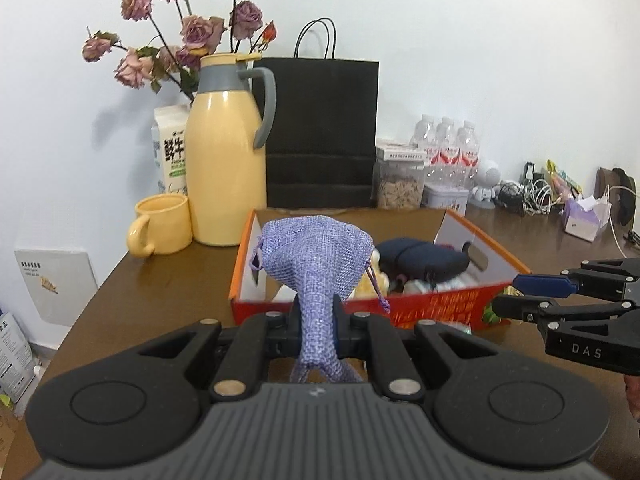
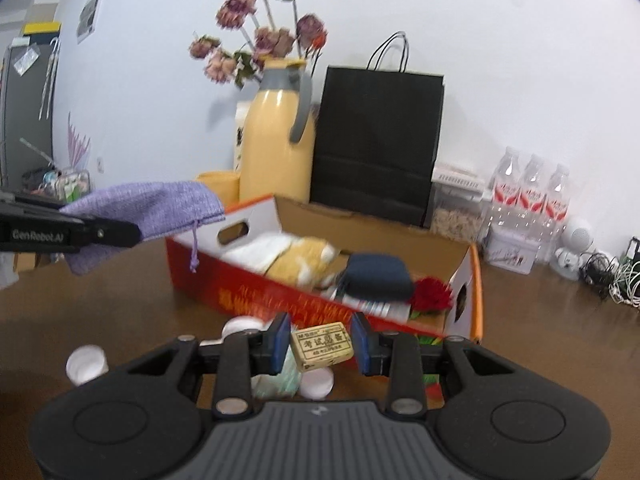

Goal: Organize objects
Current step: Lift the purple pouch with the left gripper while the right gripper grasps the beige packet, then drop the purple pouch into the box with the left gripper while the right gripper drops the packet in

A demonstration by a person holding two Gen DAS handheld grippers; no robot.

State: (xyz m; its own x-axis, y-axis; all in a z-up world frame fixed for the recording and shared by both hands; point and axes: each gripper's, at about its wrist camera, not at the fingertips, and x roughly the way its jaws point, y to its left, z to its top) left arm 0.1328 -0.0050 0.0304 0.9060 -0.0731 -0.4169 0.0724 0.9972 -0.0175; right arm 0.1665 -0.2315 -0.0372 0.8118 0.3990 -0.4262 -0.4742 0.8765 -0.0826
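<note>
While your left gripper (image 1: pixel 317 320) is pinching the purple pouch (image 1: pixel 316 256), the open red box (image 1: pixel 440 304) is sitting just beyond it. Your right gripper (image 2: pixel 320 344) is clamping a small tan block (image 2: pixel 322 346), equally near the box.

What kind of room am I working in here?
Most likely a home or small office desk against a wall. A yellow thermos jug with a matching mug and dried roses stand beside bottled water and tangled charger cables on the brown wooden tabletop.
</note>
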